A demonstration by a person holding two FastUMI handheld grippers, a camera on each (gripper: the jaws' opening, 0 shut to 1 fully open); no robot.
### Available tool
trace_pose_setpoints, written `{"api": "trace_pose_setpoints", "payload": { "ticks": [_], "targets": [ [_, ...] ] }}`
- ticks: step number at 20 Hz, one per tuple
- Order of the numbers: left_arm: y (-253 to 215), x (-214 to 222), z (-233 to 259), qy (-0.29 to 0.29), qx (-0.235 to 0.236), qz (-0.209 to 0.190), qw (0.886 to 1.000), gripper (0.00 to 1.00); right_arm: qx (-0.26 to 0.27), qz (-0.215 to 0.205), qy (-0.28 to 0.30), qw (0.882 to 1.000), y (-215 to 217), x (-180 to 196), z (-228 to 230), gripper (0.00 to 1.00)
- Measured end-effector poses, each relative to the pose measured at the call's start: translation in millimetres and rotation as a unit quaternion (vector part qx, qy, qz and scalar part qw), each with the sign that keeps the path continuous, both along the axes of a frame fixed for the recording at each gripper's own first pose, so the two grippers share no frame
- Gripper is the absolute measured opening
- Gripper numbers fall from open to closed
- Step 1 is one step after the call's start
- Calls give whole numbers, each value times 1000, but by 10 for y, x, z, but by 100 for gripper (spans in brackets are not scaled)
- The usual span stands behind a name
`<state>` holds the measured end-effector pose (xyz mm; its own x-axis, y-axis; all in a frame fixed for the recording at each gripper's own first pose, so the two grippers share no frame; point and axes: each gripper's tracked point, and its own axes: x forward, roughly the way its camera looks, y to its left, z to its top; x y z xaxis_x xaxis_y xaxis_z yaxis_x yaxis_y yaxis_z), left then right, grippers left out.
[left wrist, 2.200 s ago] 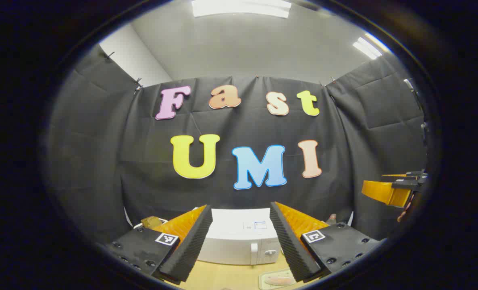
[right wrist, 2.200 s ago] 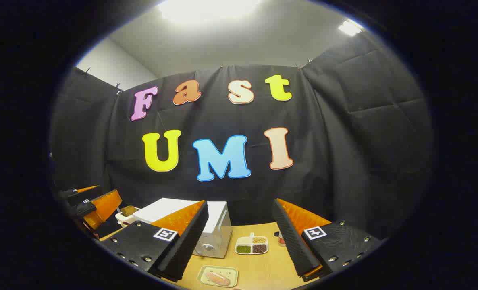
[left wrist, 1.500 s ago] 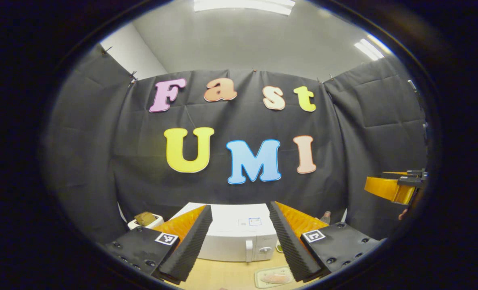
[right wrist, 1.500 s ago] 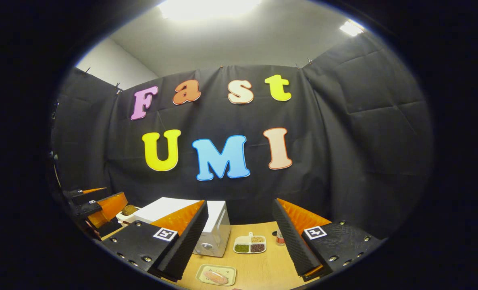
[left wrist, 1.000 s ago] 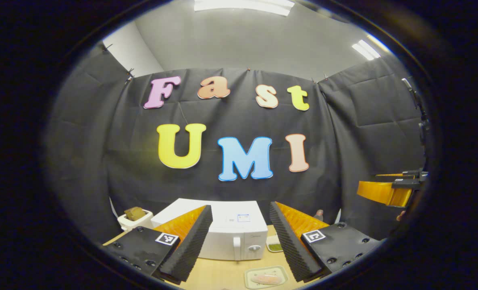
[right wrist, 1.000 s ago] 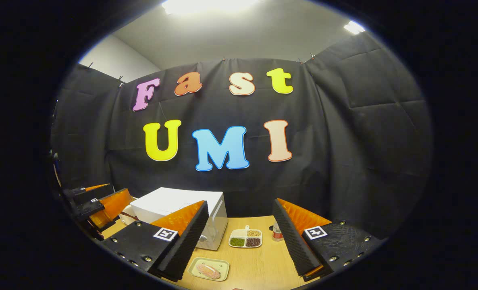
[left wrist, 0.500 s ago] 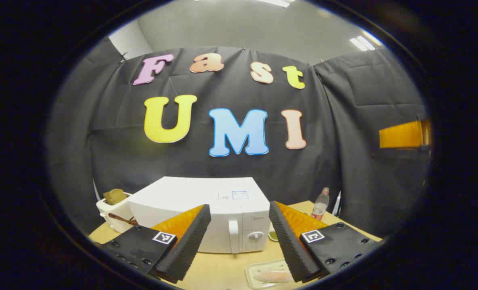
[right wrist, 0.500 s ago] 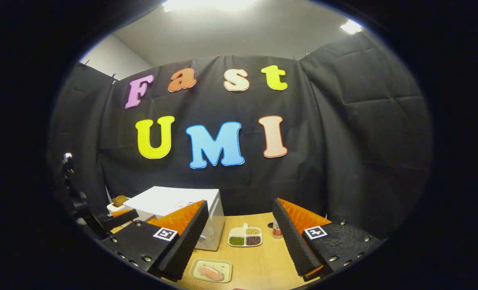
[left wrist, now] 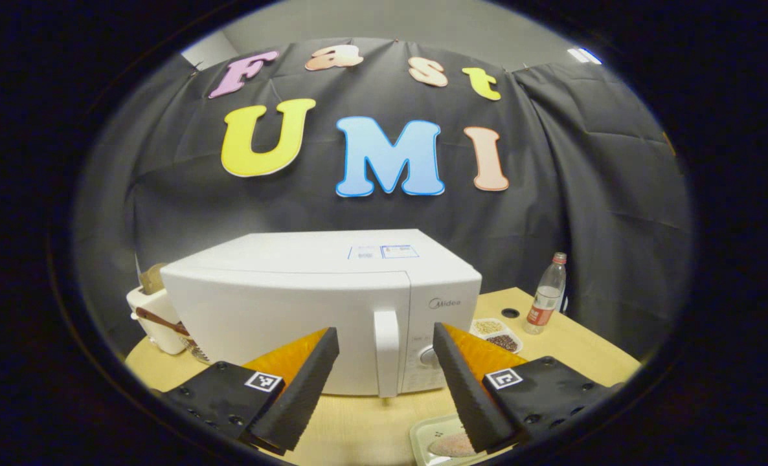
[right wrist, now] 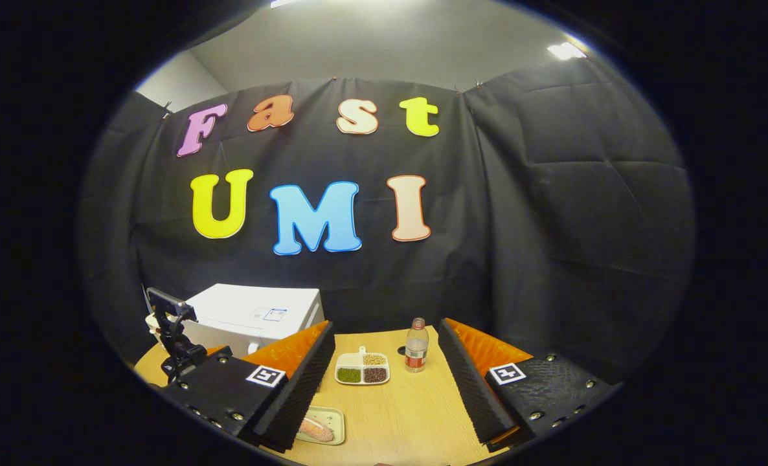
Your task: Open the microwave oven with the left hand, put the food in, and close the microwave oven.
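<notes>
- The microwave oven point(left wrist: 319, 304) stands on the wooden surface point(left wrist: 585, 349) with its door closed, seen head-on in the left gripper view; its vertical handle point(left wrist: 386, 353) sits at the right edge of the door, beside the control panel with a round knob point(left wrist: 428, 357).
- In the right gripper view the microwave oven point(right wrist: 248, 317) is at the far left of the surface point(right wrist: 410, 414), seen from its right side.
- The food, a pinkish piece, lies on a small pale tray point(left wrist: 445, 440) on the surface in front of the oven's right corner; the right finger of the left gripper partly covers it. In the right gripper view the same tray point(right wrist: 322, 425) with the food point(right wrist: 314, 428) lies just beside that gripper's left finger.
- The left gripper point(left wrist: 384, 375) is level with the oven front, jaws spread wide and holding nothing; the handle appears in the gap between the fingers, and I cannot tell whether either finger touches it.
- The right gripper point(right wrist: 387, 382) hangs above the surface, jaws wide apart and empty, touching nothing.
- A divided dish point(right wrist: 361, 369) with green, tan and dark grains sits beyond the tray, and a small bottle point(right wrist: 414, 353) with a red label stands just to its right.
- In the left gripper view the bottle point(left wrist: 546, 302) stands right of the oven, the dish point(left wrist: 497, 331) between them.
- A white container point(left wrist: 154, 310) with something brown in it stands at the oven's left.
</notes>
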<state>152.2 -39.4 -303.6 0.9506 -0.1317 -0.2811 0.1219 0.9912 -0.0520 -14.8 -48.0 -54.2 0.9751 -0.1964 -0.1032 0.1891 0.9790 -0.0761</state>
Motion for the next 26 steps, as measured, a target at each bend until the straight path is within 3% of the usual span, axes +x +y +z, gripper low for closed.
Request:
{"api": "trace_pose_setpoints", "payload": {
  "ticks": [5,9,10,11,13,14,17,19,20,26],
  "targets": [
    [-26,205,-364,31,6,0,999,96,2,-10,6,1000,-16,29,-13,98],
    [-37,334,-619,62,-10,1,998,85,-2,-5,2,1000,34,69,41,98],
    [-80,350,-683,73,-13,-6,997,68,-3,-2,1,1000,49,81,57,98],
    [-128,306,-695,79,-23,-16,996,63,-5,0,1,1000,65,93,56,98],
    [-139,281,-666,76,-2,-21,997,35,-5,3,1,1000,83,99,50,98],
    [-144,298,-690,79,0,-24,997,27,-3,3,1,1000,90,98,45,98],
    [-156,274,-694,96,-26,-44,994,20,5,5,2,1000,122,69,21,98],
    [-148,233,-659,105,-27,-63,992,22,8,6,2,1000,123,57,7,98],
    [-152,257,-668,106,-22,-65,992,17,9,6,1,1000,122,60,14,99],
    [-137,253,-655,116,-26,-59,991,13,4,9,-7,1000,111,82,78,98]
  ]
}}
